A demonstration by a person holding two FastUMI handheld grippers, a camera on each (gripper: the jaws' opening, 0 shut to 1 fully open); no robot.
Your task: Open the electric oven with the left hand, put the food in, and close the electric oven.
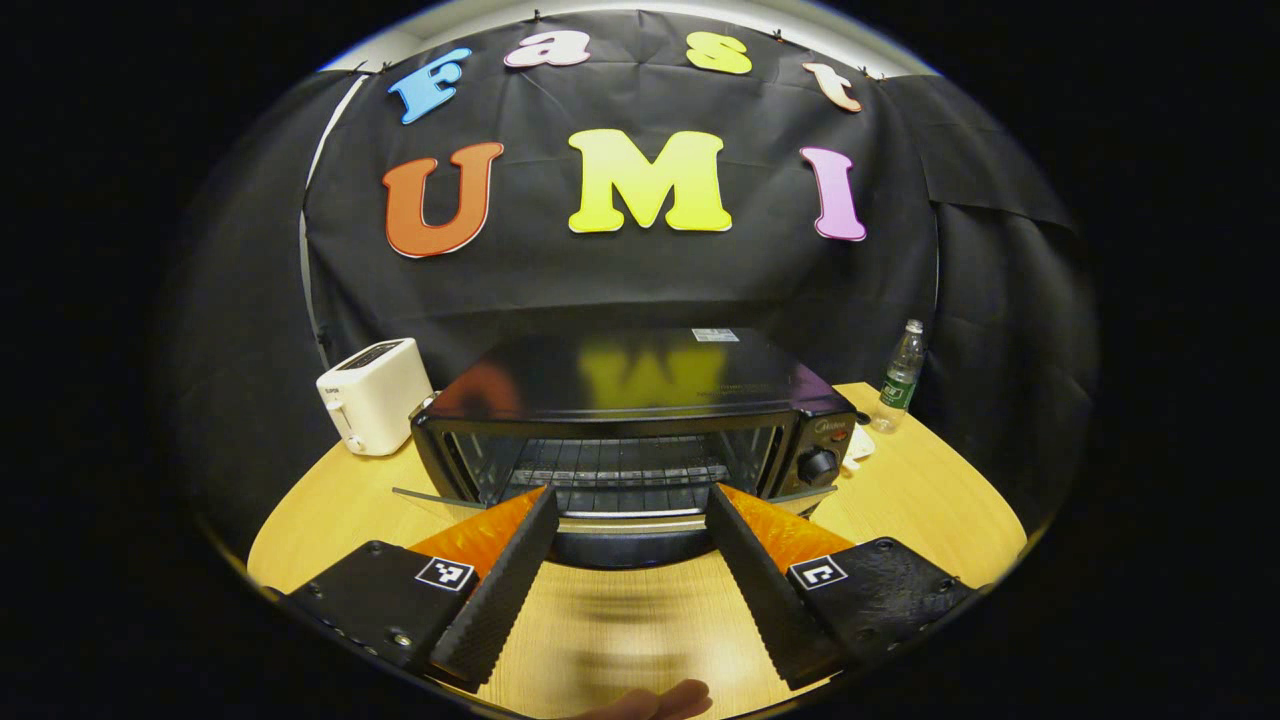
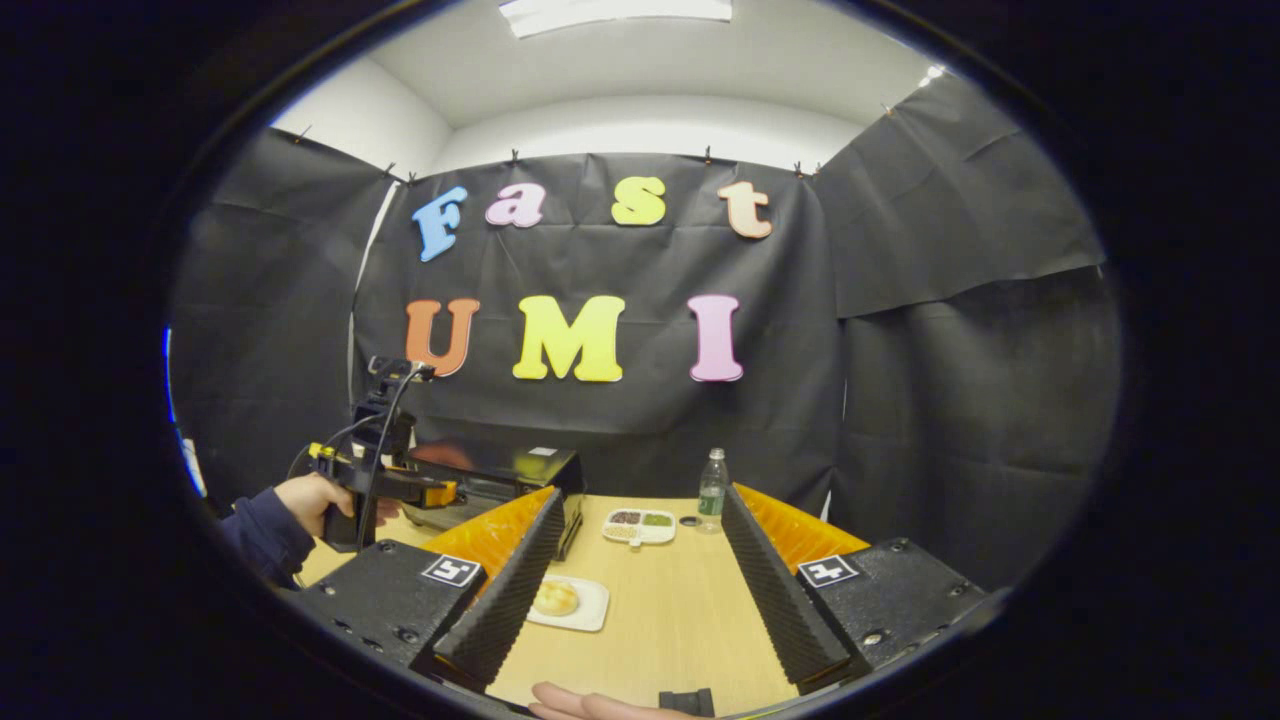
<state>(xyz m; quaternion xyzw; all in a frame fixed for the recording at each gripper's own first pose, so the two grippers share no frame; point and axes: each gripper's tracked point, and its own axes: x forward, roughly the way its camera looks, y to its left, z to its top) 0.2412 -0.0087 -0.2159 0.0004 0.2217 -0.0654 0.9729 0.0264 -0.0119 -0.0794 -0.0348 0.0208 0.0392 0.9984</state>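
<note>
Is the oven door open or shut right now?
Open. In the left gripper view the oven shows its bare rack, and the glass door lies folded down in front.

A white ceiling light panel lit the booth evenly from above; the glossy black oven top ahead of the left gripper mirrored glare, and edges curved strongly

A glossy dark oven with a mirror-like top and wire metal rack sits on a smooth, light wood-grain table. At its far-left corner, a white toaster looks like satin plastic; a clear bottle is probably plastic.
</note>
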